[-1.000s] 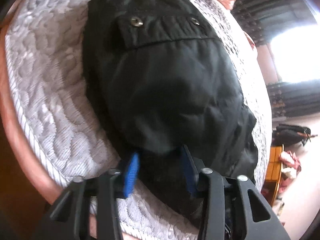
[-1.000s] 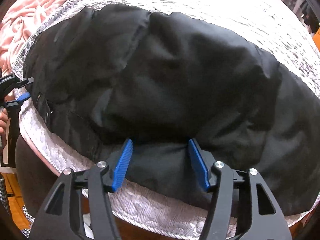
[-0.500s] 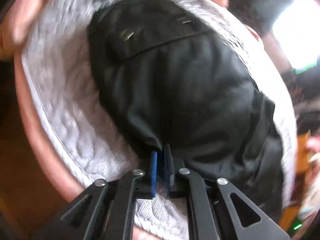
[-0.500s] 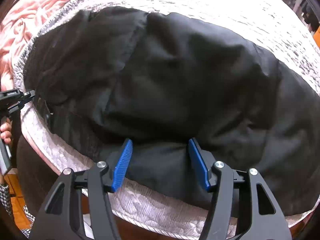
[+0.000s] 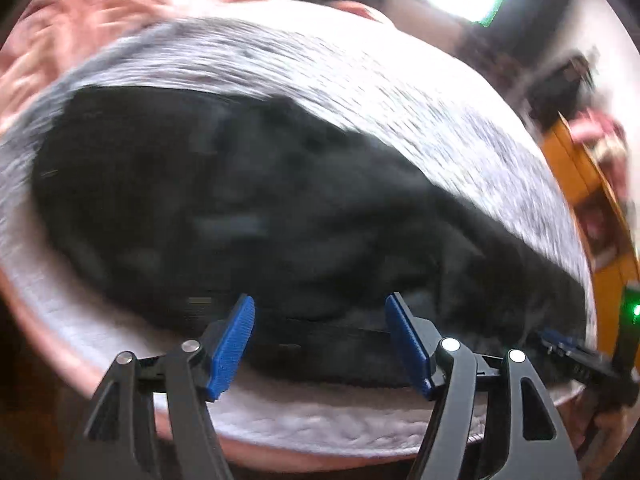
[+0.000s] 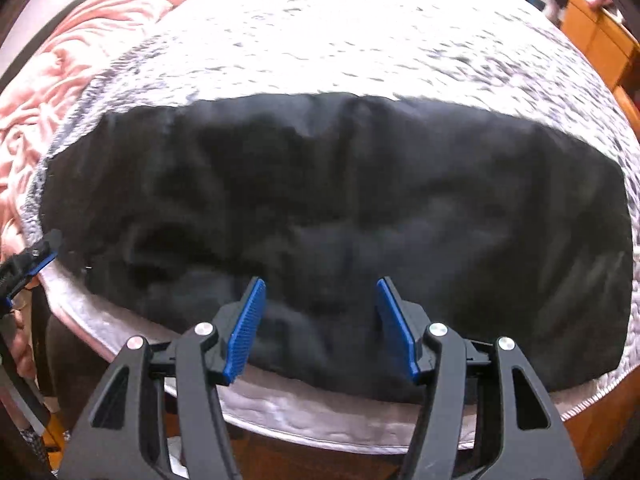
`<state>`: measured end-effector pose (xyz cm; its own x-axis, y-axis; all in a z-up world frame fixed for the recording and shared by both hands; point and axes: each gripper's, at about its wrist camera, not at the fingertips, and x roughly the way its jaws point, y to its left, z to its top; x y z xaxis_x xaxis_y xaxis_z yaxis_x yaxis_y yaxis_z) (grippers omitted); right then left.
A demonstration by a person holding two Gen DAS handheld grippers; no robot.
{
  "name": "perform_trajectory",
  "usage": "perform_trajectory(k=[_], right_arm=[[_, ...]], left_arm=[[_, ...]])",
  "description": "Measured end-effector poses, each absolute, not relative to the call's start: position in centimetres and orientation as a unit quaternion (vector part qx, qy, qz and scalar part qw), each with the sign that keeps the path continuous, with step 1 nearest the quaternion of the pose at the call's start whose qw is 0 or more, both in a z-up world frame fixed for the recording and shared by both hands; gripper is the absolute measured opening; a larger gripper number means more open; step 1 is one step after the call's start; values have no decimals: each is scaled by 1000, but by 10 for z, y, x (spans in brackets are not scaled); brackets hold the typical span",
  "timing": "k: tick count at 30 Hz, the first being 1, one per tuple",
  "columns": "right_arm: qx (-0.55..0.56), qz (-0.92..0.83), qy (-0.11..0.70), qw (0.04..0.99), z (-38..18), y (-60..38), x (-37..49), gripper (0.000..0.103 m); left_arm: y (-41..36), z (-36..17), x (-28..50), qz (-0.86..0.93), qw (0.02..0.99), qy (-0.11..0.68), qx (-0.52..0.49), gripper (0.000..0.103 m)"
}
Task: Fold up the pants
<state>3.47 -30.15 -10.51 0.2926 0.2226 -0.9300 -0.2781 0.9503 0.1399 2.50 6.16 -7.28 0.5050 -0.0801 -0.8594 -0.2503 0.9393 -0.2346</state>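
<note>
Left claw: jaws opening, blue pads spread wide, nothing pinched; black cloth sits behind and under the gap but neither pad is pressing on it. Pretty blurry view, so fine detail is a no-go.
Right claw: also spread, blue pads well apart, hanging over the near edge of the cloth, not gripping anything.
Pants: black, lying flat as one wide folded band across the bed, near edge just short of the mattress edge, a few soft wrinkles on top. Same pants fill the middle of the left wrist view.
Bed: quilted grey-white cover, bare stretch beyond the far edge of the pants, piped rim visible along the front.
Pink blanket: bunched up at the left end of the bed, just beside that end of the pants.
Other claw in frame: left one pokes in at the left edge of the right wrist view, right by the end of the pants; touching or not, can't tell.
Orange wooden furniture: off past the far right corner of the bed.
</note>
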Motion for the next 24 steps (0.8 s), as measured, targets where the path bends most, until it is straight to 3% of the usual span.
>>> perform_trajectory(k=[4, 7, 10, 12, 16, 21, 24], right_arm=[[-31, 154, 591, 791, -129, -309, 41, 57], [-43, 164, 590, 789, -128, -310, 42, 58], [-15, 179, 568, 803, -103, -329, 38, 58], [-6, 167, 554, 815, -87, -354, 36, 65], [28, 115, 539, 834, -64, -438, 33, 71], [71, 47, 553, 829, -69, -551, 23, 77], [112, 56, 573, 810, -86, -592, 18, 77]], left_arm=[[41, -117, 48, 58, 837, 531, -118, 72], [19, -114, 52, 79, 844, 529, -36, 73], [17, -97, 49, 56, 845, 526, -82, 73], [6, -86, 49, 37, 846, 520, -109, 73], [-35, -77, 54, -14, 846, 524, -95, 74], [-88, -85, 65, -61, 837, 539, -67, 77], [-101, -94, 72, -65, 833, 546, -62, 85]])
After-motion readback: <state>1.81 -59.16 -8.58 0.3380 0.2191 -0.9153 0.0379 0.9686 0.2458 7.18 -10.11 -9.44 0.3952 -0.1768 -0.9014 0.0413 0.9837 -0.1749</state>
